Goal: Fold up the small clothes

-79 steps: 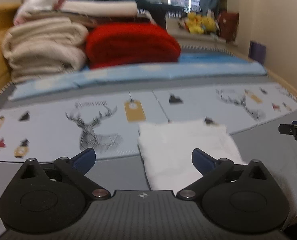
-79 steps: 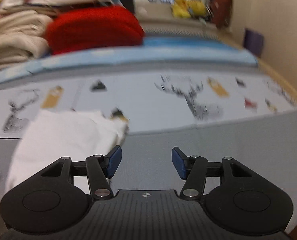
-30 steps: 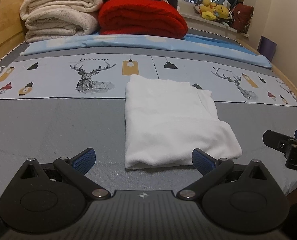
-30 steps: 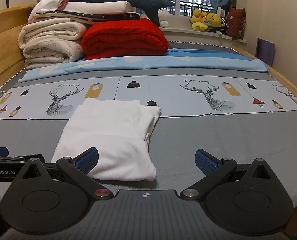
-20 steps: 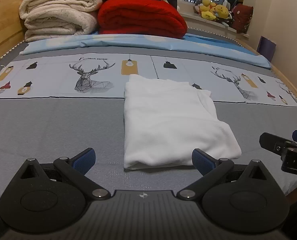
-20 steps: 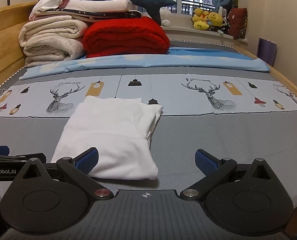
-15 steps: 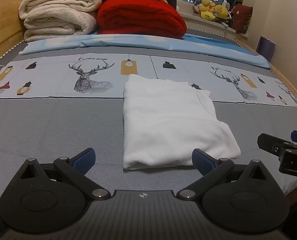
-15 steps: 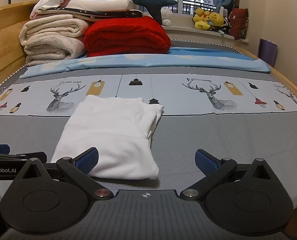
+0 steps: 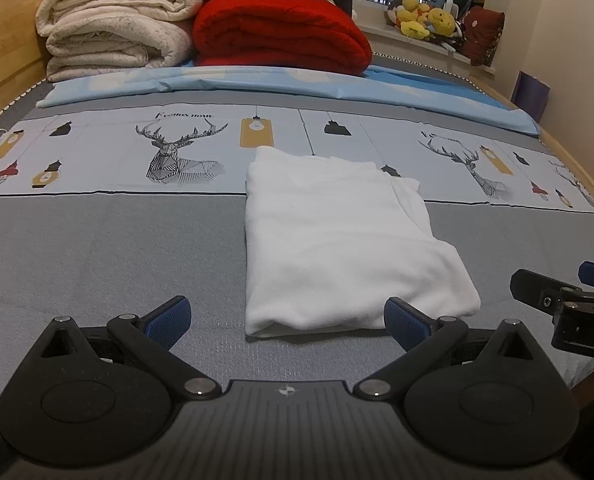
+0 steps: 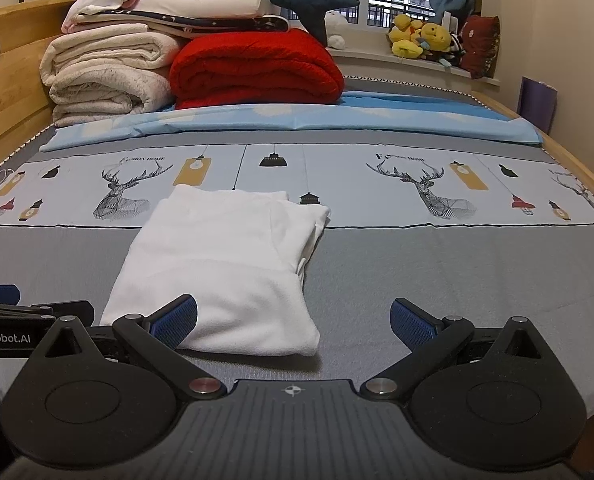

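A white garment (image 9: 337, 240) lies folded into a flat rectangle on the grey bed cover; it also shows in the right wrist view (image 10: 225, 268). My left gripper (image 9: 287, 318) is open and empty, just in front of the garment's near edge. My right gripper (image 10: 293, 320) is open and empty, near the garment's near right corner. The right gripper's tip shows at the right edge of the left wrist view (image 9: 561, 300). The left gripper's tip shows at the left edge of the right wrist view (image 10: 29, 312).
A red blanket (image 9: 281, 36) and cream blankets (image 9: 113, 32) are stacked at the bed's far end, with a blue sheet (image 9: 297, 84) in front. A deer-print strip (image 9: 177, 152) crosses the bed. Stuffed toys (image 10: 421, 40) sit on the windowsill. Wall at right.
Both grippers have drawn back from the garment and now hold still. The folded white garment lies released on the bed.
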`<state>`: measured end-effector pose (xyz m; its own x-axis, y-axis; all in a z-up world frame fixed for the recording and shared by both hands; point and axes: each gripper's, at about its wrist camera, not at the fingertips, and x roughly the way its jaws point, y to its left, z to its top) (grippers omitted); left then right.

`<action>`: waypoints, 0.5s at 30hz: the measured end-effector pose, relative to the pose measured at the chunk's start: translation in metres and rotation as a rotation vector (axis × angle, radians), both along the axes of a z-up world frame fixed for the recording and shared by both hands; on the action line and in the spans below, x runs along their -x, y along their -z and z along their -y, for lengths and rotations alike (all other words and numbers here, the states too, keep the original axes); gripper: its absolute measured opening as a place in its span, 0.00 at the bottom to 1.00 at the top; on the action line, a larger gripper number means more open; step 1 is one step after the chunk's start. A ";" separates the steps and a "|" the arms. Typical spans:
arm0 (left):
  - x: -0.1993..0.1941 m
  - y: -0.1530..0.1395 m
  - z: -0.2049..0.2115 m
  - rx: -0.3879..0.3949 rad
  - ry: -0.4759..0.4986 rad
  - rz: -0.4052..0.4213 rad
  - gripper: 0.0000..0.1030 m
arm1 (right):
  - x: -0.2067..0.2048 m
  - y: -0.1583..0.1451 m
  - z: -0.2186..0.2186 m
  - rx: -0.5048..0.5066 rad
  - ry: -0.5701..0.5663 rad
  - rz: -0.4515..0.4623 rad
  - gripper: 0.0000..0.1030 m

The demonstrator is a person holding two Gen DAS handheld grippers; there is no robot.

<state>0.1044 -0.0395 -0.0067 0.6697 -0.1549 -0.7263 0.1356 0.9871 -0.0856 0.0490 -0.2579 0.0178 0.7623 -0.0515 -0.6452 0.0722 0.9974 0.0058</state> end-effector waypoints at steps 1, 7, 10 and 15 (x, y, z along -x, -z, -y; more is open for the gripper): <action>0.000 0.000 0.000 0.000 0.000 0.000 1.00 | 0.000 0.000 0.000 0.000 -0.001 -0.001 0.99; 0.000 0.002 0.001 0.002 0.003 -0.003 1.00 | 0.000 0.002 0.000 0.000 -0.005 -0.004 0.99; 0.000 0.002 0.001 0.002 0.001 -0.003 1.00 | 0.000 0.003 0.000 0.000 -0.006 -0.005 0.99; 0.000 0.003 0.002 0.005 0.003 -0.007 1.00 | -0.001 0.004 0.001 -0.001 -0.009 -0.012 0.99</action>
<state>0.1042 -0.0411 -0.0095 0.6641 -0.1603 -0.7303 0.1379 0.9862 -0.0911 0.0501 -0.2591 0.0137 0.7549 -0.0436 -0.6544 0.0631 0.9980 0.0063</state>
